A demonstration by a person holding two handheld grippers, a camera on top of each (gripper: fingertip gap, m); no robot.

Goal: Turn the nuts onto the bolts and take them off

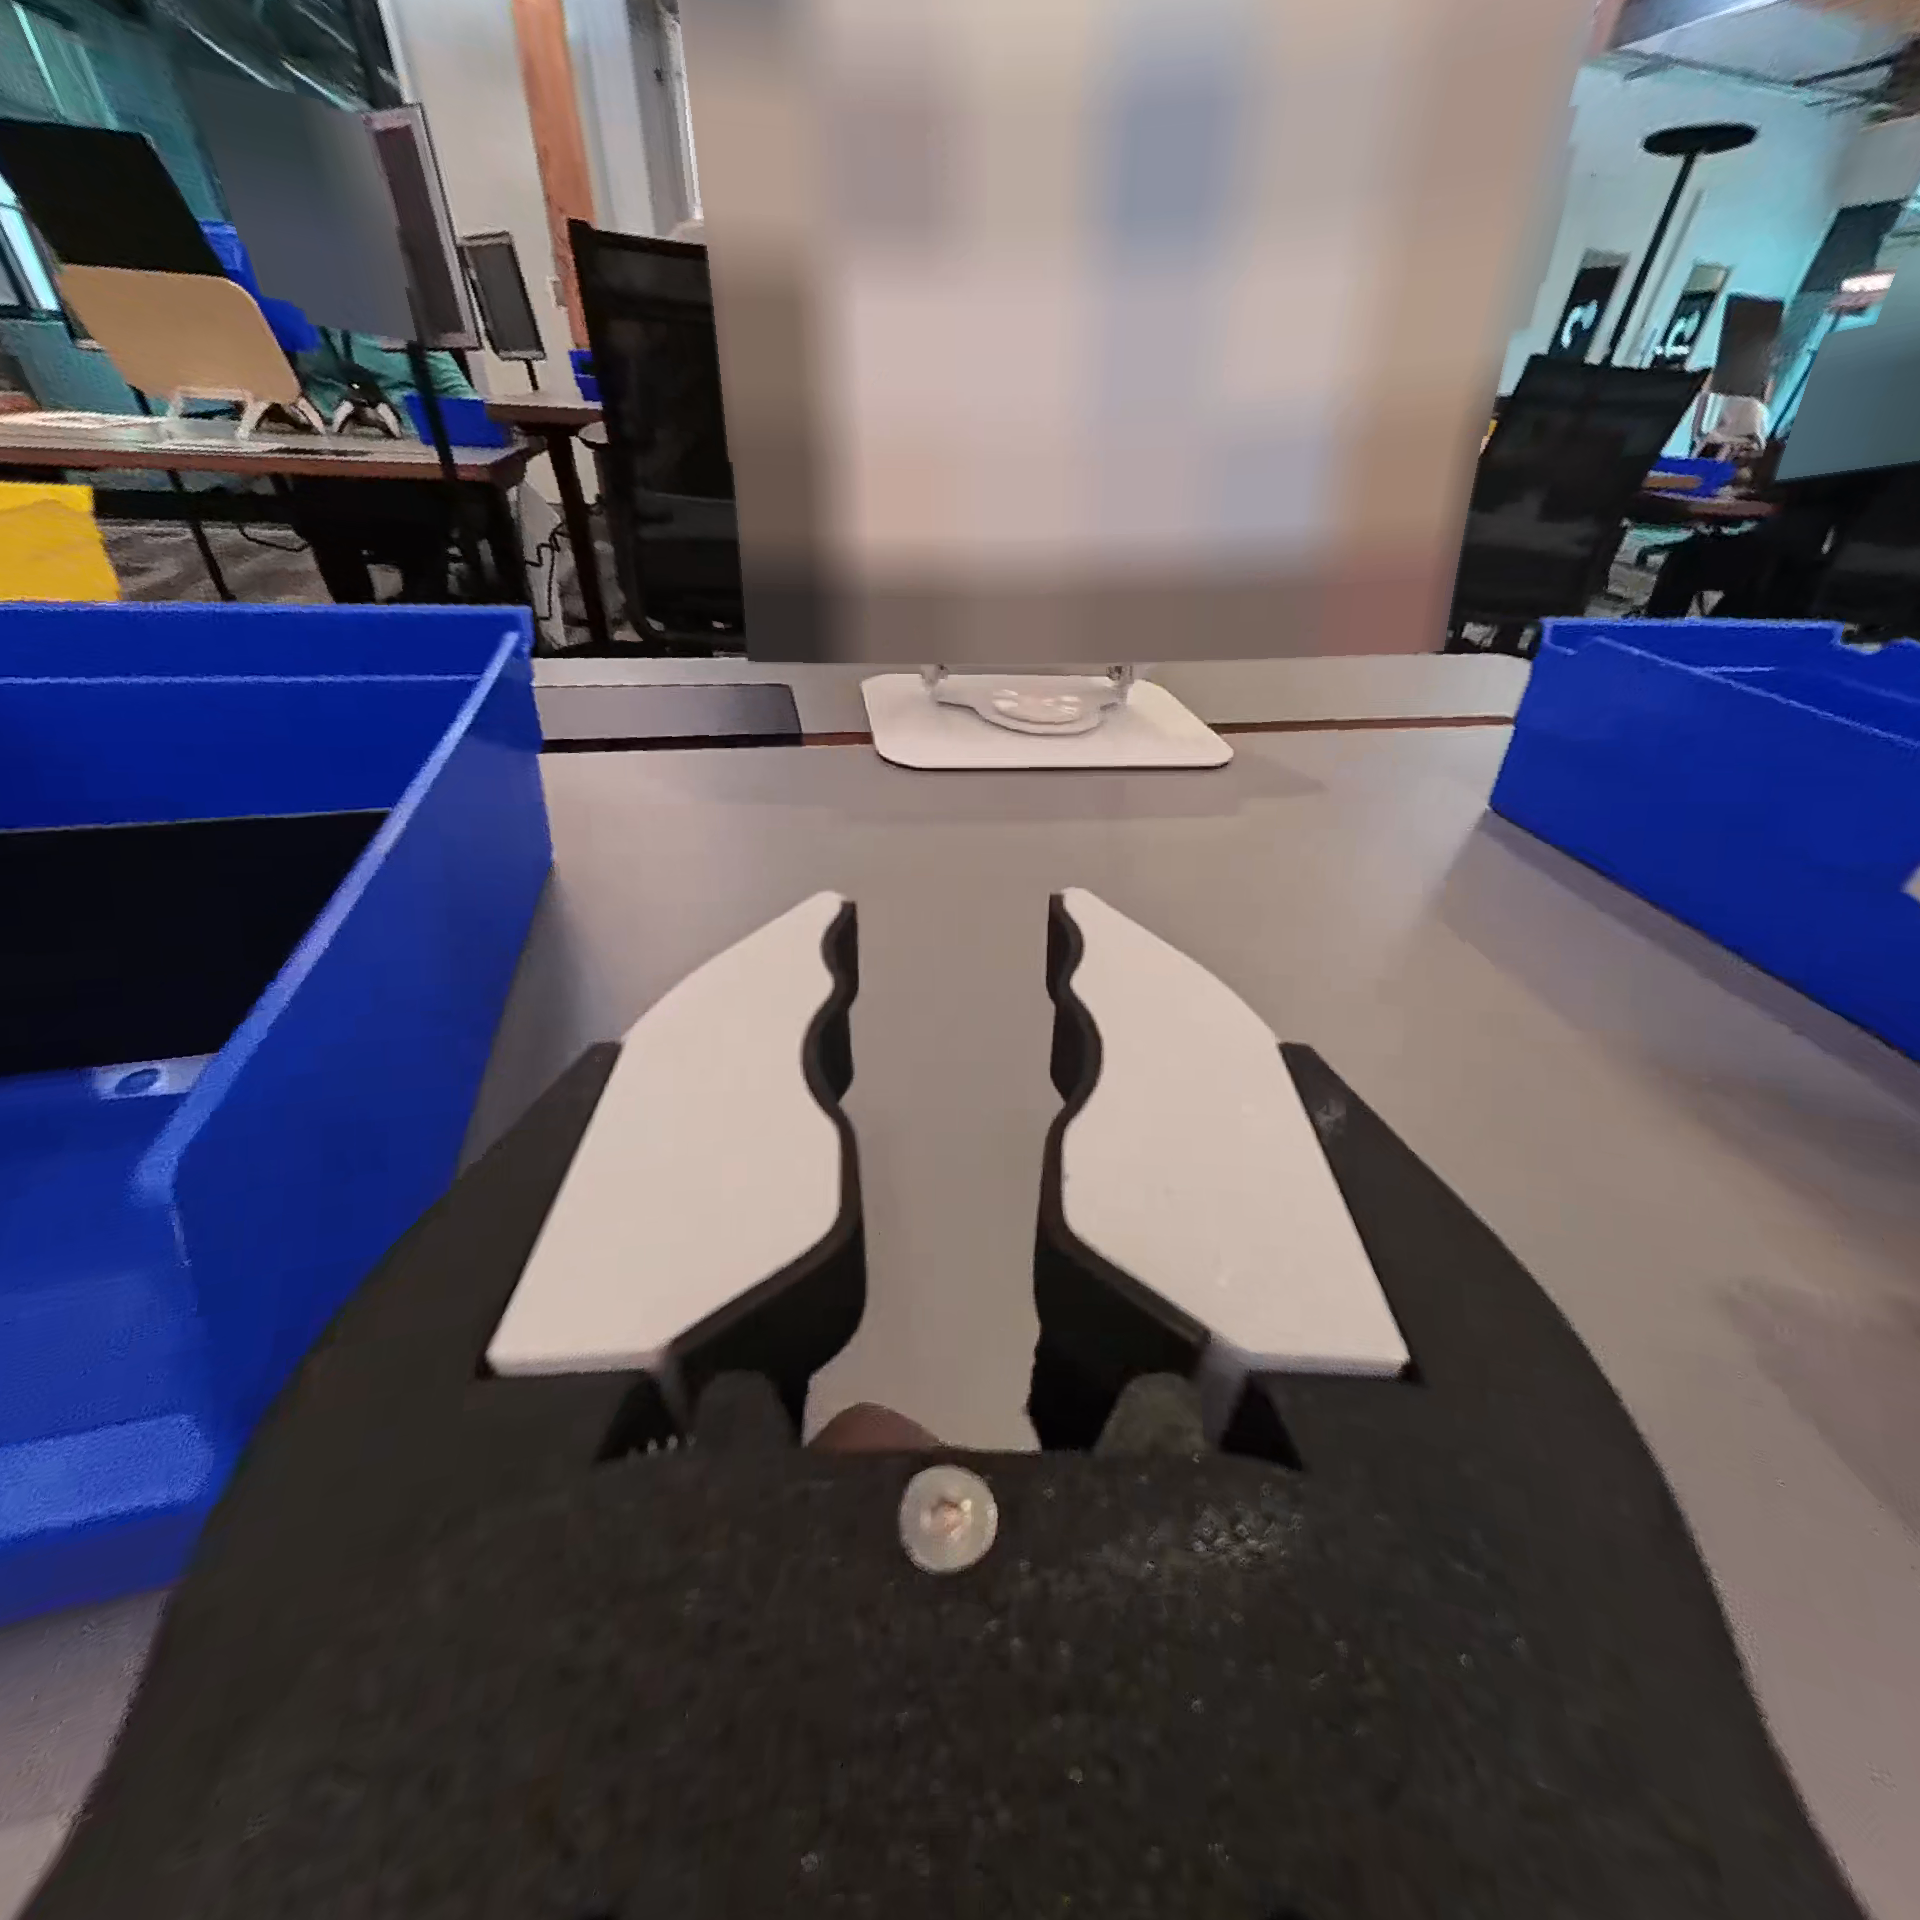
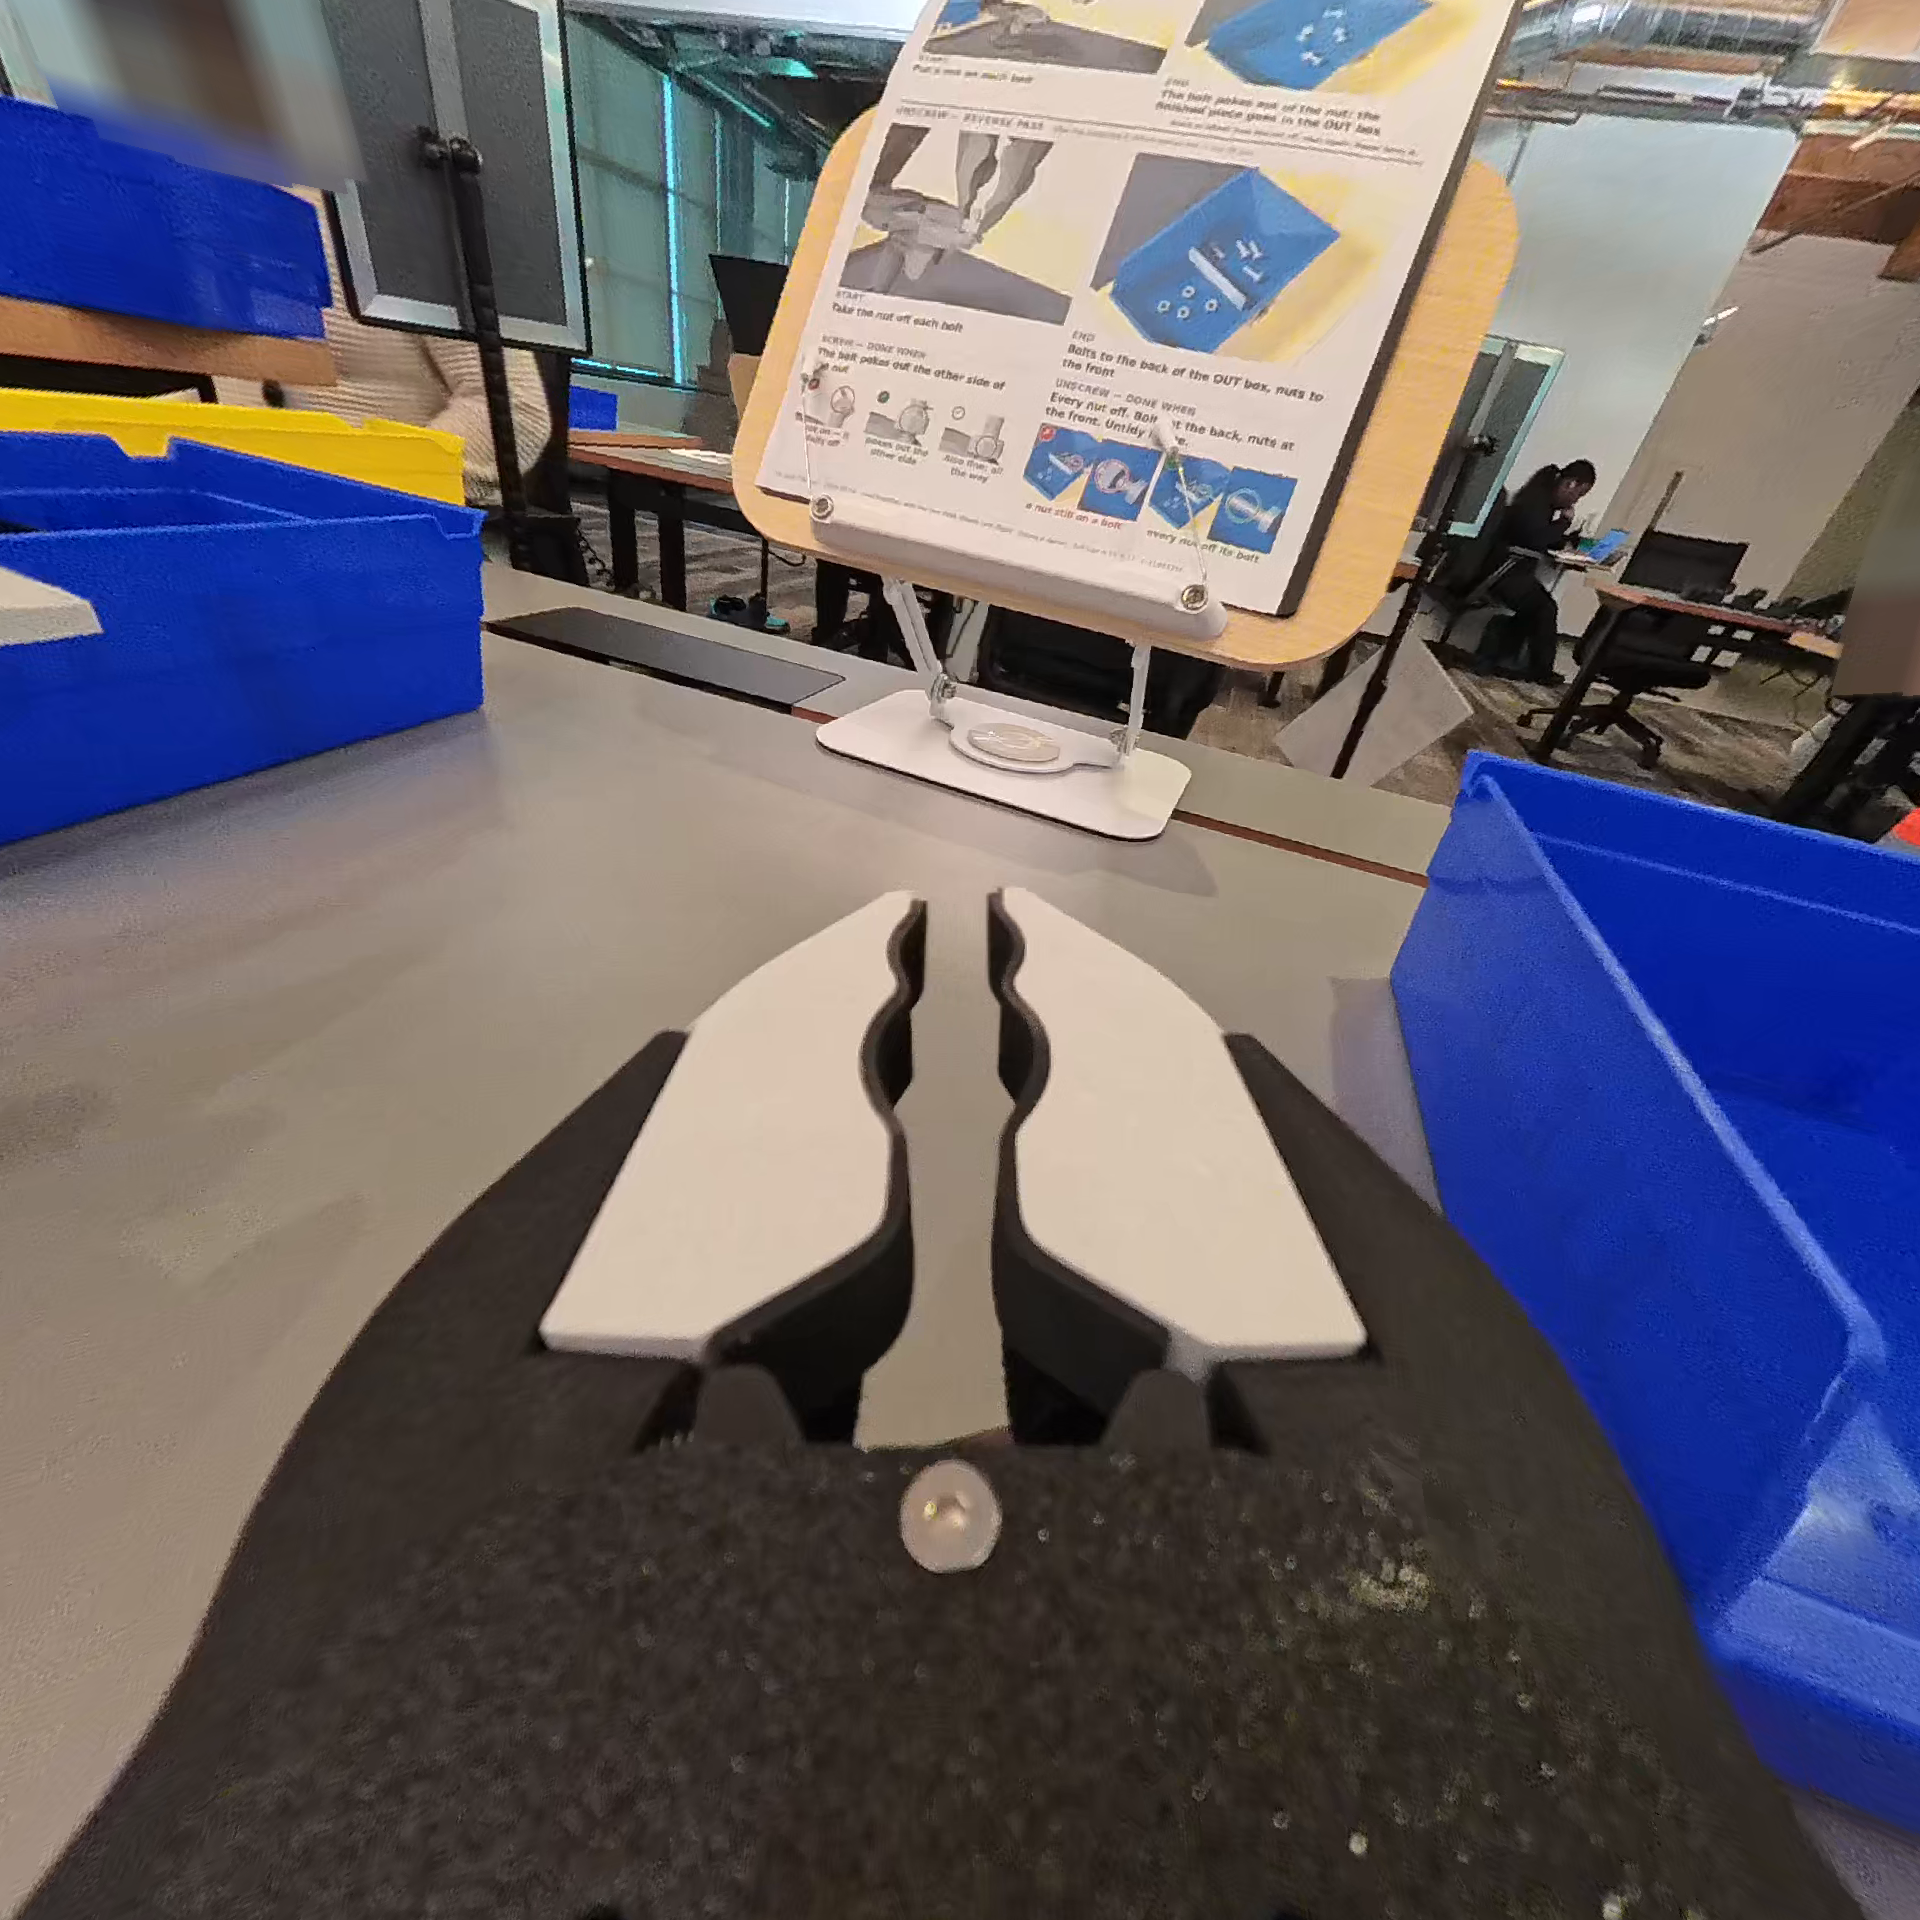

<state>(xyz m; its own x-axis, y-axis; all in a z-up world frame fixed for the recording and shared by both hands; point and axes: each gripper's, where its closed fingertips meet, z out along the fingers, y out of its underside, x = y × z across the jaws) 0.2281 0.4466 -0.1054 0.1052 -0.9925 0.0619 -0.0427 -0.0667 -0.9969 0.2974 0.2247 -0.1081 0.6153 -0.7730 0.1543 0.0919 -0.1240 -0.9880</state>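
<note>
Both hand-held grippers, left (image 1: 952, 914) and right (image 2: 956, 909), gape over grey table (image 2: 416, 987) between blue bins (image 2: 1662, 1143).

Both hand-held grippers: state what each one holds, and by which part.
Nothing is held. The left hand-held gripper and the right hand-held gripper are both open, with only the bare grey tabletop showing between their white fingers.
</note>
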